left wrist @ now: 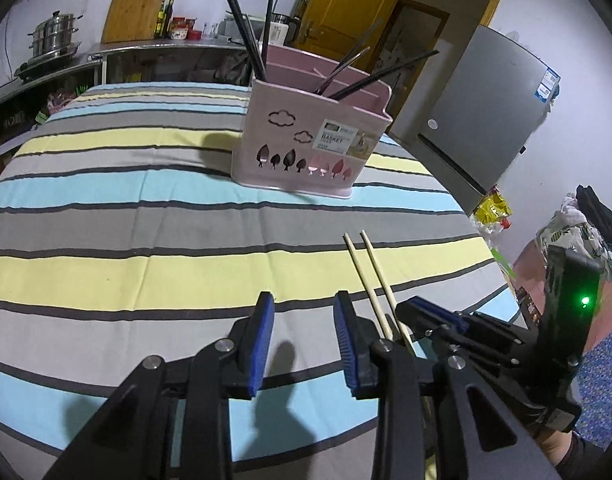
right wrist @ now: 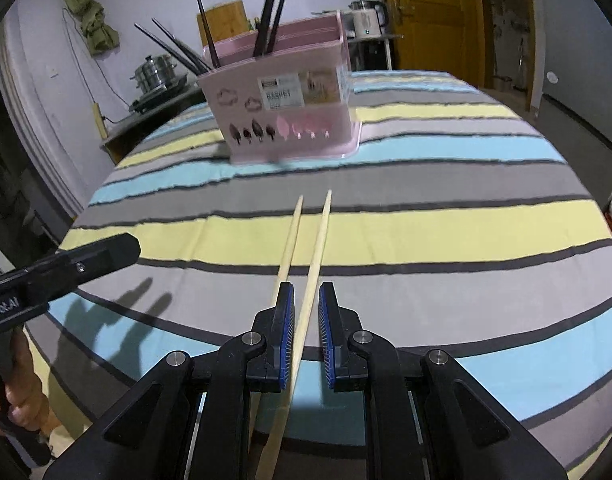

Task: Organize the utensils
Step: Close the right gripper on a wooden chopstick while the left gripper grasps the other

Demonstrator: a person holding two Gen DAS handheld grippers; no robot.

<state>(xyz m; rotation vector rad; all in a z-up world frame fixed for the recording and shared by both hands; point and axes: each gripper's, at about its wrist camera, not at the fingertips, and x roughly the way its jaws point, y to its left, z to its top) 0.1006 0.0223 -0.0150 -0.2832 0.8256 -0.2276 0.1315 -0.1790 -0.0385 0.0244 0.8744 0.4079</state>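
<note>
Wooden chopsticks (right wrist: 306,264): one pair, pale, lying side by side on the striped tablecloth (right wrist: 466,224), tips toward 12 o'clock. Right gripper (right wrist: 306,336): jaws parted narrowly, astride one stick; the other runs under or just outside its left pad; whether either pad touches cannot be told. Left gripper (left wrist: 303,344): jaws wide, nothing between them, chopsticks at its 2 o'clock. Pink utensil basket (right wrist: 283,116): at 12 o'clock, well apart, already holding dark chopsticks (right wrist: 273,4). Step judged: pickup. Next move calls for gathering both sticks, closing, lifting, then upending into a compartment.
</note>
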